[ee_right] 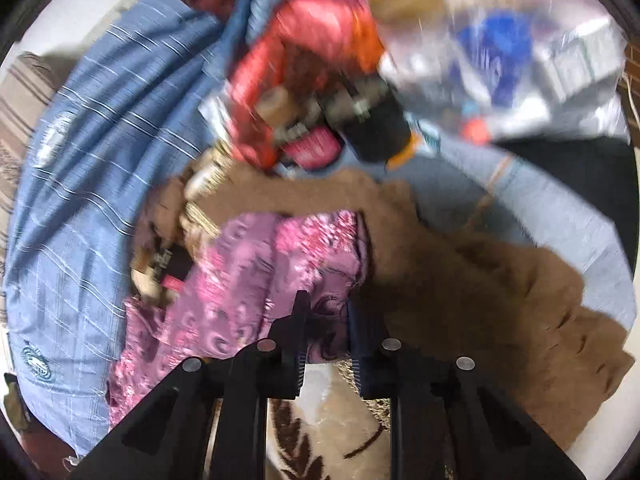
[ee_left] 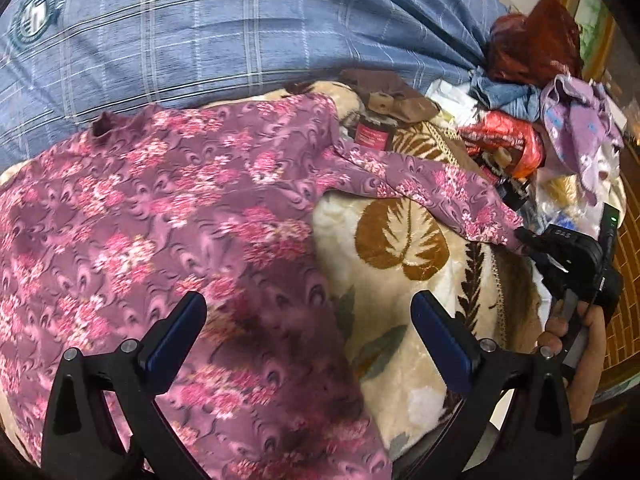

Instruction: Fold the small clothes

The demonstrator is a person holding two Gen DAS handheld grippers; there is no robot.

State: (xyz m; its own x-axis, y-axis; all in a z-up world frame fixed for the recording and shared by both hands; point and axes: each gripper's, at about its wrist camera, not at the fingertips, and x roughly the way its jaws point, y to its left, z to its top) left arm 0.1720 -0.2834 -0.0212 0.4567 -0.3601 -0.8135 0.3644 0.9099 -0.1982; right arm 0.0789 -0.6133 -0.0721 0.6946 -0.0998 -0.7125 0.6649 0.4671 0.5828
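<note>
A purple-pink floral top (ee_left: 160, 220) lies spread on a cream blanket with brown leaf print (ee_left: 400, 240). One sleeve (ee_left: 440, 192) stretches out to the right. My right gripper (ee_left: 524, 236) is shut on the sleeve's end. In the right wrist view the sleeve cloth (ee_right: 280, 264) runs up from between my right gripper's (ee_right: 326, 320) nearly closed fingers. My left gripper (ee_left: 308, 320) is open and empty, hovering over the top's lower right part and the blanket.
A blue plaid bedsheet (ee_left: 240, 32) lies behind. A heap of clothes, red bags and small jars (ee_left: 532, 120) sits at the right. A pink-labelled jar (ee_left: 372, 134) stands near the sleeve. A brown blanket border (ee_right: 480, 272) and plastic bags (ee_right: 520, 52) show close ahead.
</note>
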